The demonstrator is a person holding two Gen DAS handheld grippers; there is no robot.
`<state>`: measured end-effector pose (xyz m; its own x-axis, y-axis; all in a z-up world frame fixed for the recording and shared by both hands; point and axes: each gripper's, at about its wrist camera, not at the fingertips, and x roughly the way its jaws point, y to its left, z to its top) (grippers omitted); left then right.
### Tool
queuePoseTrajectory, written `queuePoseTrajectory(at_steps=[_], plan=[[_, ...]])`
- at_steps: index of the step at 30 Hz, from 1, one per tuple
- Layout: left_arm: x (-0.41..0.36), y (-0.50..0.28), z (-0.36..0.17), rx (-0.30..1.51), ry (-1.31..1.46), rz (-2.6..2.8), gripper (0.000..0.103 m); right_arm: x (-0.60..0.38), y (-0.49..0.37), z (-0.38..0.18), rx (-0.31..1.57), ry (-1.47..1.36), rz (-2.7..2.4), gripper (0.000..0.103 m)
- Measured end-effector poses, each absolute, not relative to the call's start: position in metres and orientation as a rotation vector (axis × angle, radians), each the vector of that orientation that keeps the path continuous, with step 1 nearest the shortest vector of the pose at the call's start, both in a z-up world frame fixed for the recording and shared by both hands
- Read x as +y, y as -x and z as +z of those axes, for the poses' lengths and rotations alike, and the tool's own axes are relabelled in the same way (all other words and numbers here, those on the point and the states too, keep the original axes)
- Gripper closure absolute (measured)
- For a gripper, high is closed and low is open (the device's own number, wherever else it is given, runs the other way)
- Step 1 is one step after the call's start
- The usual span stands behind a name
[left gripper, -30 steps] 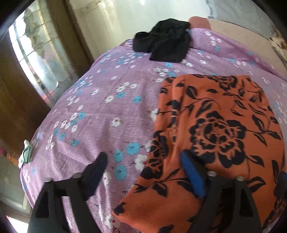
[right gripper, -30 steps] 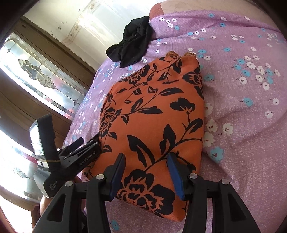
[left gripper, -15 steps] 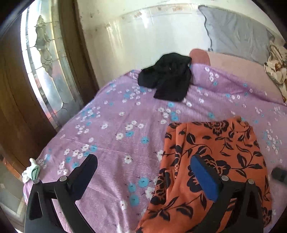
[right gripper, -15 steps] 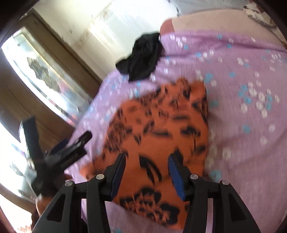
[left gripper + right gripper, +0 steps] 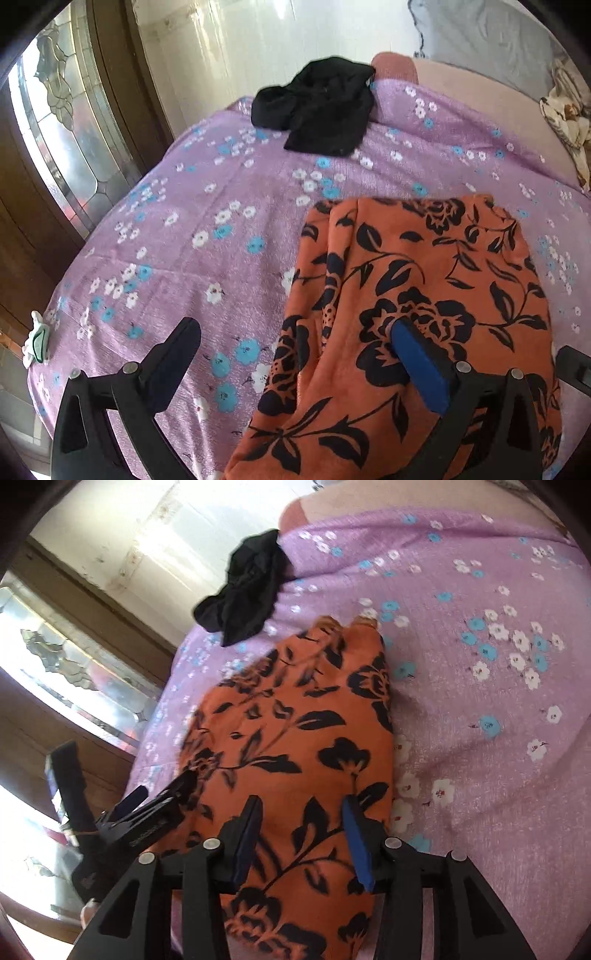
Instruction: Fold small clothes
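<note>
Spread across most of both views: a purple floral bedsheet point(image 5: 207, 236), serving as the folding surface. Lying flat lower right in the left view, an orange black-flowered garment point(image 5: 424, 280), apparently folded to a narrow panel. Bunched at top centre, a black garment point(image 5: 321, 107), probably awaiting its turn. Left gripper point(image 5: 295, 354) wide, empty, straddling the orange edge. Right gripper point(image 5: 303, 834) narrower, just closing, hovering above cloth, gripping nothing.
</note>
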<state>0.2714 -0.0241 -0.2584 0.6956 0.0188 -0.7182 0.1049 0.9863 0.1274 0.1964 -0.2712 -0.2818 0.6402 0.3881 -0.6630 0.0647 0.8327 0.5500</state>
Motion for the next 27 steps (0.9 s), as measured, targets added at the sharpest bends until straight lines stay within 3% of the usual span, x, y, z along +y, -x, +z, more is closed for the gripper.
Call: queuePoseTrajectory(at_steps=[4,8,20,23,27], plan=[[-0.022,-0.271,-0.253,0.78,-0.164,-0.046,0.0,-0.262,-0.181,-0.271,0.851,-0.529,0.237,0.056],[-0.028,-0.275,-0.265,0.829,-0.193,-0.051,0.0,-0.253,-0.185,-0.293,0.952,-0.504,0.219,0.056],[-0.033,-0.264,-0.25,0.763,-0.173,-0.078,0.0,-0.264,-0.18,-0.278,0.882,-0.567,0.248,0.055],[-0.034,-0.259,-0.241,0.726,-0.17,-0.092,0.0,-0.274,-0.179,-0.274,0.863,-0.598,0.224,0.046],[-0.036,-0.255,-0.235,0.705,-0.163,-0.121,0.0,-0.285,-0.179,-0.273,0.856,-0.644,0.202,0.043]])
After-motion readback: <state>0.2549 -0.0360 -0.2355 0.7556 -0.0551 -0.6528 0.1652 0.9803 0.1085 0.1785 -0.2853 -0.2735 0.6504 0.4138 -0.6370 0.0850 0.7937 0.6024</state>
